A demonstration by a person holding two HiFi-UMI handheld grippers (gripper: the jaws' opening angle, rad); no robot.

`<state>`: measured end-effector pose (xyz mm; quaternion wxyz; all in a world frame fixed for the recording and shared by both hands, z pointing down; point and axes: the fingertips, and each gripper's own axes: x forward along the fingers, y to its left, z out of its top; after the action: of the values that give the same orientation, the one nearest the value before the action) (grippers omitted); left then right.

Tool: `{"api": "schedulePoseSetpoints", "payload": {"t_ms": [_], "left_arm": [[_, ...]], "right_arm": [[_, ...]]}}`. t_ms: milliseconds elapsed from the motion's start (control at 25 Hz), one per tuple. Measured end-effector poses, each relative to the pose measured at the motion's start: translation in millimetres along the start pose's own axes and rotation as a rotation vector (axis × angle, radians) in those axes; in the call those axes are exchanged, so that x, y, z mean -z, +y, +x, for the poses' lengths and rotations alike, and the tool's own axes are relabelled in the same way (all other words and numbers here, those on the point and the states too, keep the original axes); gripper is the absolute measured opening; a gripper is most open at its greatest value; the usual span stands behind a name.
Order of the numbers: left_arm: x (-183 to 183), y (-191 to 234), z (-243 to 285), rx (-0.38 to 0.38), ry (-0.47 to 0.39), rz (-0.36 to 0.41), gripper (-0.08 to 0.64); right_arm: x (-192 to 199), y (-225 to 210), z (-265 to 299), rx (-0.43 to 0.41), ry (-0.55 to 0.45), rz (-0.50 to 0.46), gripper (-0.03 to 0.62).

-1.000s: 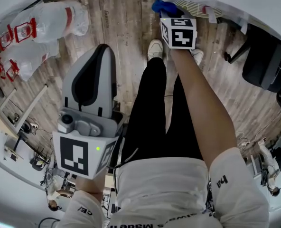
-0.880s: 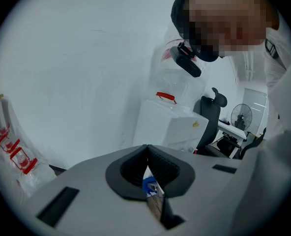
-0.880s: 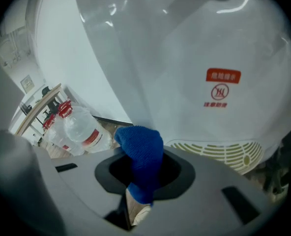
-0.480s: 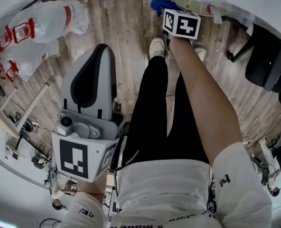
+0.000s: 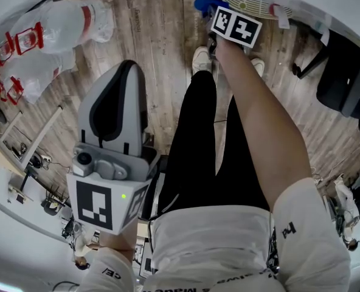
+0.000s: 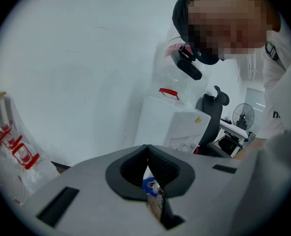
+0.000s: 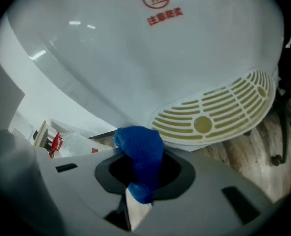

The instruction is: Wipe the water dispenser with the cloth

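Observation:
My right gripper (image 7: 144, 173) is shut on a blue cloth (image 7: 140, 154), whose bunched end sticks out just below the white water dispenser (image 7: 135, 58). The dispenser's cream drip grille (image 7: 219, 114) lies to the right of the cloth. In the head view the right gripper (image 5: 213, 17) is stretched far forward, the blue cloth (image 5: 203, 3) showing beyond its marker cube, next to the grille (image 5: 253, 6). My left gripper (image 5: 116, 111) hangs near my body over the wooden floor, jaws shut on nothing. In the left gripper view its jaws (image 6: 148, 168) meet, facing a white wall.
Clear plastic water bottles with red handles (image 5: 52, 35) lie on the floor at the left. A black office chair (image 5: 344, 72) stands at the right. The person's legs and shoes (image 5: 199, 59) are below. A fan (image 6: 243, 116) and another chair (image 6: 212, 112) show in the left gripper view.
My right gripper has pushed a little farther forward and tilted, carrying the blue cloth closer to the dispenser's grille. The left gripper has barely moved.

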<state>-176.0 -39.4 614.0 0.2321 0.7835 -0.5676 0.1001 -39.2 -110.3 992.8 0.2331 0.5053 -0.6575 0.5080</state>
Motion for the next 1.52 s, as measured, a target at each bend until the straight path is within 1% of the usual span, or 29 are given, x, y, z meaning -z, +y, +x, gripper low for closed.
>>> {"api": "schedulePoseSetpoints", "payload": {"t_ms": [80, 160, 440, 840, 1280, 1520], "left_arm": [[1, 0, 0, 0.0, 0.002, -0.001, 0.02], [0, -1, 2, 0.004, 0.002, -0.003, 0.02], [-1, -8, 10, 0.023, 0.004, 0.001, 0.02], [4, -18, 16, 0.03, 0.011, 0.007, 0.019], [5, -38, 20, 0.042, 0.006, 0.018, 0.019], [10, -58, 22, 0.046, 0.006, 0.019, 0.019]], "right_arm": [[1, -8, -2, 0.014, -0.013, 0.046, 0.081], [-1, -14, -5, 0.02, -0.024, 0.064, 0.081], [0, -20, -12, 0.009, -0.029, 0.054, 0.081], [2, -33, -18, 0.009, -0.032, 0.005, 0.081], [3, -62, -34, 0.039, -0.032, -0.024, 0.081], [1, -88, -47, 0.056, -0.031, -0.036, 0.081]]}}
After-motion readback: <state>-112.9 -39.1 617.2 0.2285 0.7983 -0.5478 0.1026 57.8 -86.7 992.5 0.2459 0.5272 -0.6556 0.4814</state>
